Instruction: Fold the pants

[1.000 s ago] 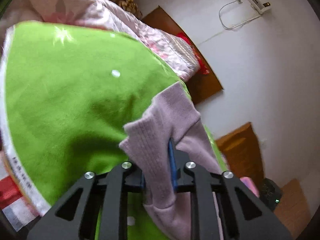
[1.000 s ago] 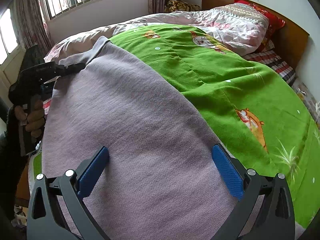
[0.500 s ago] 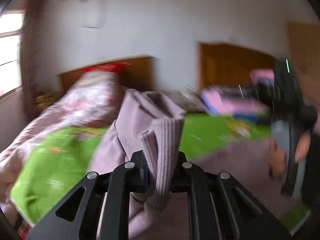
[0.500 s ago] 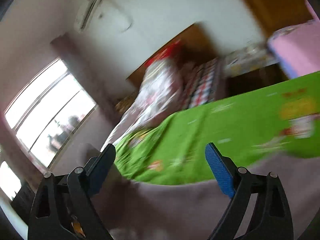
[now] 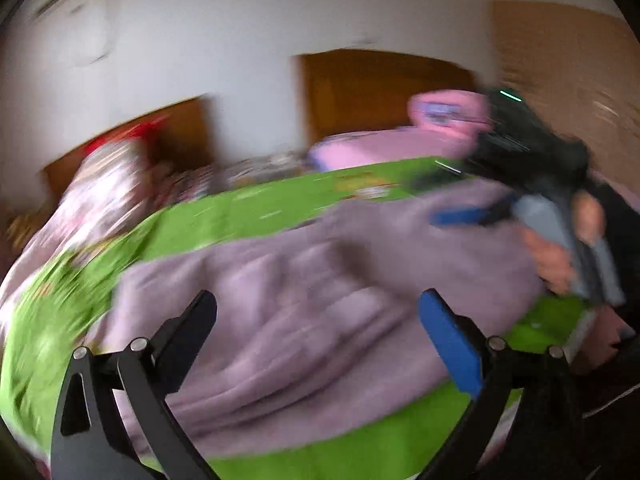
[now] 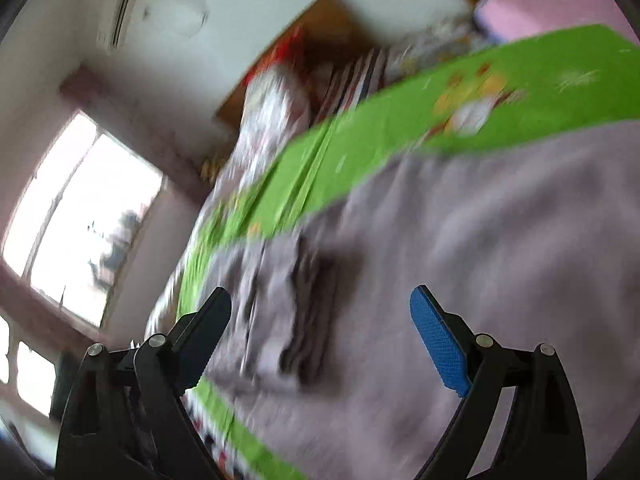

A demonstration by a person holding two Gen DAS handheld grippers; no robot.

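The mauve knit pants (image 5: pixel 320 320) lie bunched and folded over on the green blanket (image 5: pixel 240 216). My left gripper (image 5: pixel 316 312) is open and empty just above them. The right gripper (image 5: pixel 472 216) shows in the left wrist view at the pants' right end, held in a hand. In the right wrist view the pants (image 6: pixel 480 280) fill the lower right, with a rumpled folded edge (image 6: pixel 296 312) in front of my open, empty right gripper (image 6: pixel 320 308). Both views are motion-blurred.
The green blanket (image 6: pixel 400 120) covers a bed with a floral quilt (image 5: pixel 108 184) and a wooden headboard (image 5: pixel 176 128). A pink bundle (image 5: pixel 448 112) lies at the far side. A window (image 6: pixel 80 208) is at the left, white walls behind.
My left gripper has opened and let go of the pants cuff, which now lies on the rest of the pants. Both grippers have swung round quickly; the right stays open.
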